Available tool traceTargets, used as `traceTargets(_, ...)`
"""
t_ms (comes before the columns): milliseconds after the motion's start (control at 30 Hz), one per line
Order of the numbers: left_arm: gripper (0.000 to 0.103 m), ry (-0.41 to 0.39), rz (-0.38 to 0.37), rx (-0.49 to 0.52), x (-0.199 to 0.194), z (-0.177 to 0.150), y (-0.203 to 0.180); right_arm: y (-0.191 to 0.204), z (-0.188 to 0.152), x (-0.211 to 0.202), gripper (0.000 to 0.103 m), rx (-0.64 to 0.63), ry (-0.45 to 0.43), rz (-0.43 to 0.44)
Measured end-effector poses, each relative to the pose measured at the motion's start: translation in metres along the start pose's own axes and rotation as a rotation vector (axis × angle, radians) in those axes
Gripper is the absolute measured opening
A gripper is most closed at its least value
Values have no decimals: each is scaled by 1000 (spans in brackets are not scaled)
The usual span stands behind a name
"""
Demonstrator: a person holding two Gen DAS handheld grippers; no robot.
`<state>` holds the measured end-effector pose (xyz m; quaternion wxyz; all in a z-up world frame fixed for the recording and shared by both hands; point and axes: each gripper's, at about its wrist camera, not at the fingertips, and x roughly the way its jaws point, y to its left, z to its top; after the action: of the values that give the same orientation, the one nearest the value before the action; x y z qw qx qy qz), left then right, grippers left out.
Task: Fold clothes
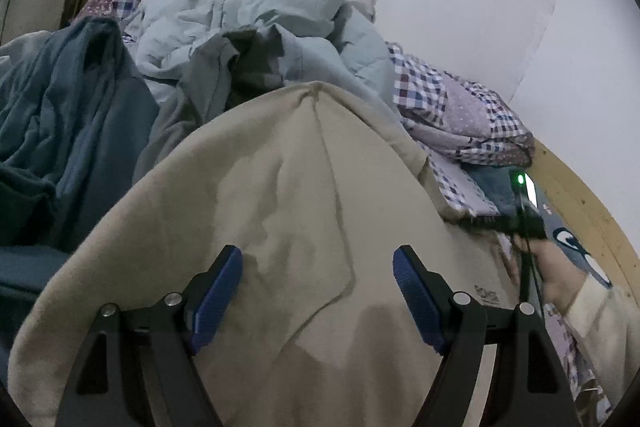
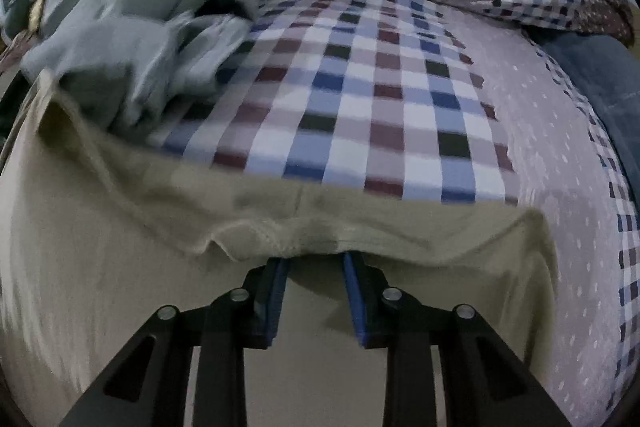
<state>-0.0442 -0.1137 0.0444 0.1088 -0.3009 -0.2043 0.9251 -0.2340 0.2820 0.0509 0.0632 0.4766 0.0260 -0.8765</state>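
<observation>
A checked cotton bedsheet (image 2: 360, 99) carries the beige knit garment (image 1: 280, 187). Above it, the left gripper (image 1: 318, 263) gapes empty. At its hem, the right gripper (image 2: 316, 261) has its fingers under the edge, seemingly to lift a fold; clamped or not is unclear.

— How does the black left gripper with ribbed blue pads (image 1: 318, 259) stand?
— Its jaws are spread wide, both pads in plain sight, nothing between them. It hangs just above a cloth, pointing forward and a little downward.
— And the other black gripper with blue pads (image 2: 316, 261)?
— Its jaws are much narrower, with a gap between the pads. The fingertips are tucked under a hem, so whether they pinch anything cannot be told.
— Is the person visible?
— In the left wrist view, yes: a hand (image 1: 548, 267) at the right edge grips a black handle, with a pale cream sleeve cuff (image 1: 596, 311) at the wrist.
</observation>
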Motion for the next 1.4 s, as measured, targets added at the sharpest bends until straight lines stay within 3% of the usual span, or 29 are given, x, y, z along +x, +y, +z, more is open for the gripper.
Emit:
traceTargets(333,82,25,-5,90,0,0,-18,14,53,-33,28,141,-188,-80)
traceTargets(400,82,28,-8,101,0,1,-20,39,48,-35,29,84,-166,-15)
traceTargets(467,82,31,-11,104,-1,2,-20,67,42,-33,38,36,-148,47)
traceTargets(633,82,28,-15,95,-5,3,-19,123,28,-20,41,-65,-102,144)
traceTargets(833,82,16,-21,86,-6,7,-17,170,34,-1,41,-147,-89,146)
traceTargets(1000,82,3,-50,71,-5,11,-18,167,38,-6,41,-62,-112,103)
traceTargets(1200,82,2,-112,94,-8,7,-36,132,-21,-113,41,35,-274,179)
traceTargets(1300,82,10,-149,122,-18,-2,-55,103,-78,-177,45,55,-334,185)
traceTargets(1400,83,30,-224,136,-32,-15,-79,69,-151,-244,51,76,-394,128)
